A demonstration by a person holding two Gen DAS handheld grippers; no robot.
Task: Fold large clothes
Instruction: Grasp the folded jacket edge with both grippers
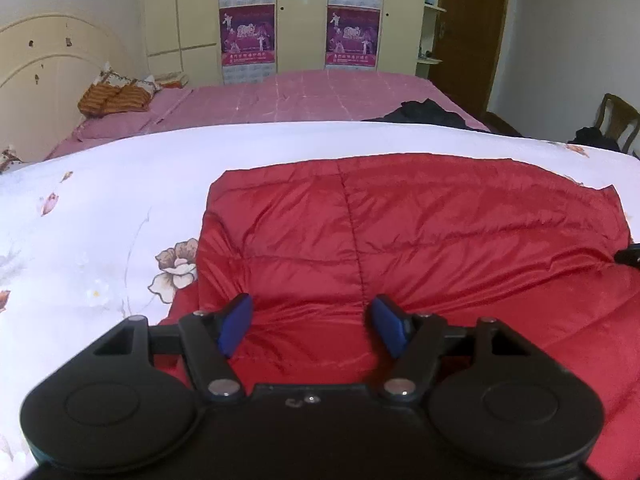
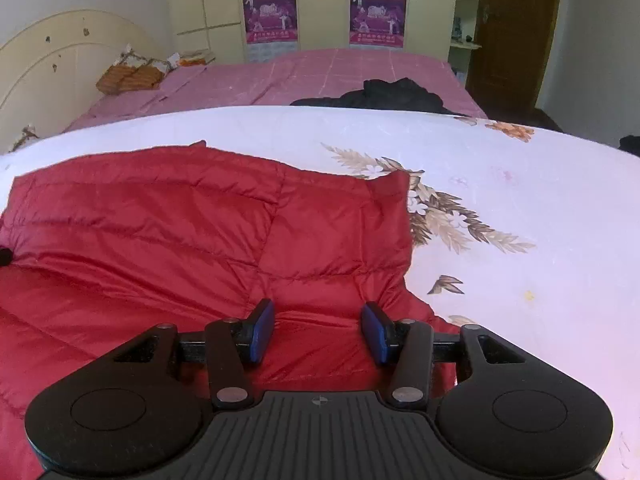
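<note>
A red quilted down jacket [image 1: 400, 232] lies spread on a white floral bedspread [image 1: 100, 208]; it also shows in the right wrist view [image 2: 160, 232]. My left gripper [image 1: 310, 320] is open, its blue pads [image 1: 236, 328] wide apart over the jacket's near left part. My right gripper [image 2: 318, 328] is open over the jacket's near right part, close to its right edge, blue pads [image 2: 262, 332] apart. Neither holds any cloth. The tip of the right gripper [image 1: 628, 256] shows at the left view's right edge.
Beyond the white spread [image 2: 500, 184] lies a pink bed sheet [image 1: 304, 96] with a dark garment [image 2: 392, 92] on it, orange pillows [image 1: 116, 98] near the headboard [image 1: 48, 56]. A wardrobe [image 1: 300, 12], a brown door [image 2: 512, 28] and a chair [image 1: 616, 120] stand behind.
</note>
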